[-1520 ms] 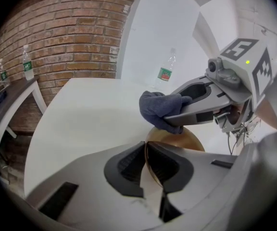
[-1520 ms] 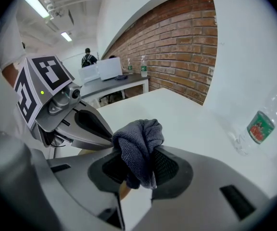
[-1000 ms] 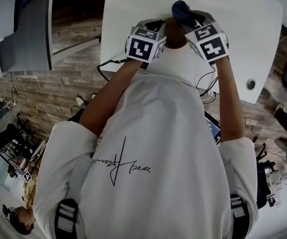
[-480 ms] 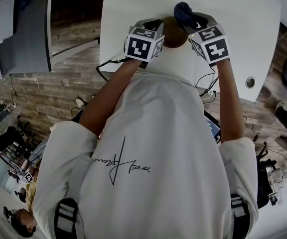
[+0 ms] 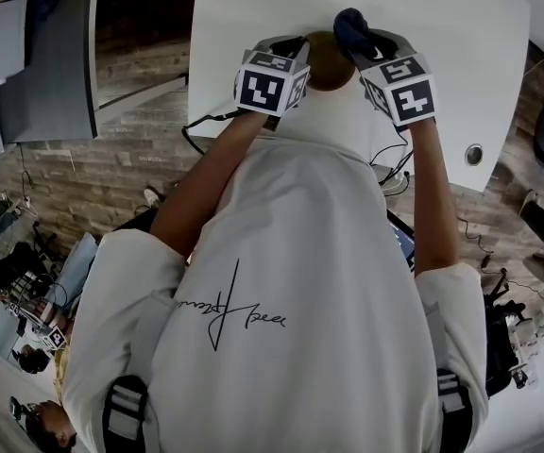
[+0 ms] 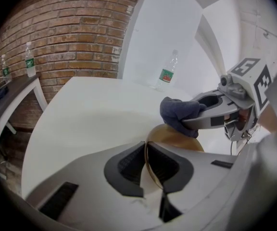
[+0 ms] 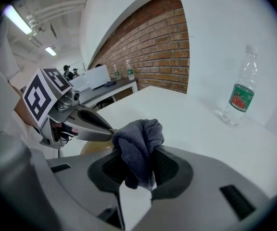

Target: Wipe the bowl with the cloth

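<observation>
- The white table (image 5: 442, 26) is spreading out beyond and beneath both claws, and is carrying nothing close to them.
- The left claw (image 6: 147, 170) is clamping down on the bowl's thin rim, its two pads pressing on either face of the wall.
- The right claw (image 7: 137, 170) is pinching the cloth, which is filling the gap between its jaws. Its tips are reaching towards the left claw from the right.
- The bowl (image 6: 177, 138), golden brown, is hanging off the table in the left claw. It is standing tipped up on edge, its rim running up and away from the jaws and its rounded body bulging out to that claw's right. Which way its mouth is facing is not showing clearly.
- A clear water bottle (image 7: 238, 97) with a green and red label is standing upright on the table, well beyond the right claw and off to its right.
- The cloth (image 7: 138, 143), dark blue-grey and bunched, is bulging up past the right claw's tips and touching the top of the bowl.
</observation>
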`<state>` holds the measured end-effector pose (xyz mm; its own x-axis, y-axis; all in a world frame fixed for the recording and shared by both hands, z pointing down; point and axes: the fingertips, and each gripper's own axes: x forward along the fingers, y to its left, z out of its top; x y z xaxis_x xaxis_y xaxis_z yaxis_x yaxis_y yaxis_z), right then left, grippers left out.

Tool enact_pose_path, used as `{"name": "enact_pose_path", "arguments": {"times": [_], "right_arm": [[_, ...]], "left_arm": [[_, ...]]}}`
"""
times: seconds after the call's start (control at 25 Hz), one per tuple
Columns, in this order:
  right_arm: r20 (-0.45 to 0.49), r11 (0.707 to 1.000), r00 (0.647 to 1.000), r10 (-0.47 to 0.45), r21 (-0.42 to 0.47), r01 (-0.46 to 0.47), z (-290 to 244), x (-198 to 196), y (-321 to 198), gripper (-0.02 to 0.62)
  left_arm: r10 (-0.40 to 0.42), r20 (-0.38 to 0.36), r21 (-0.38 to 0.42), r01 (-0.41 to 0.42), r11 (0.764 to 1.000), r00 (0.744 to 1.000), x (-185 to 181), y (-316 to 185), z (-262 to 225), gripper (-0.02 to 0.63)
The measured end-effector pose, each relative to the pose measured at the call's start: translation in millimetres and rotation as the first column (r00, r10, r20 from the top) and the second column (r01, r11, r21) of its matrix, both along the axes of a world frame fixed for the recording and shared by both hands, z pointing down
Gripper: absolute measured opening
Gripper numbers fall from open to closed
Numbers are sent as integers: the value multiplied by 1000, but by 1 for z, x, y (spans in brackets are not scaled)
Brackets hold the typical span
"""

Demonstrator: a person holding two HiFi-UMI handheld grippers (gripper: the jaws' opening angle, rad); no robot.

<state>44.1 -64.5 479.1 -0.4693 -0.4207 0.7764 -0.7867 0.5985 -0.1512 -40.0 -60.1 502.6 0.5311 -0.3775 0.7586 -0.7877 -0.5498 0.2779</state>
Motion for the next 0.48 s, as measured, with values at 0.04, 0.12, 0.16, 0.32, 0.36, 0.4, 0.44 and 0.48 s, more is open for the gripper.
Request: {"name": "enact_pose_path", "arguments": {"times": [0.04,0.12,0.16,0.32,0.36,0.4,0.44,0.48], "right_arm": [[2,1000,1000,5,-1,-5,0,1,0,98],[10,1000,1000,20,-4,-20,1,6,2,98],[16,1000,999,28,-7,-28,1,9,3,98],[32,998,998,63,-14,-62,2,16,9,98],[34,998,997,69,-15,-69,2,16,10,98],[36,997,997,75,-16,-75,2,17,11,98],[37,997,996,81,-17,-80,2,18,12,98],[37,996,996,86,-17,-85,1,20,13,98]], "left_arm": [[-1,0,0,1,1000,1000,0,-1,0,21],[-1,0,-1,1,1000,1000,3,-1,0,20],[-1,-1,-1,1,1000,1000,6,0,0,20],[2,-3,1,-2,1000,1000,8,1,0,21],[2,-3,1,-2,1000,1000,7,1,0,21],[2,-4,2,-2,1000,1000,7,1,0,21],[1,-4,2,-1,1000,1000,8,1,-1,21],[0,-5,3,0,1000,1000,9,1,-1,21]]}}
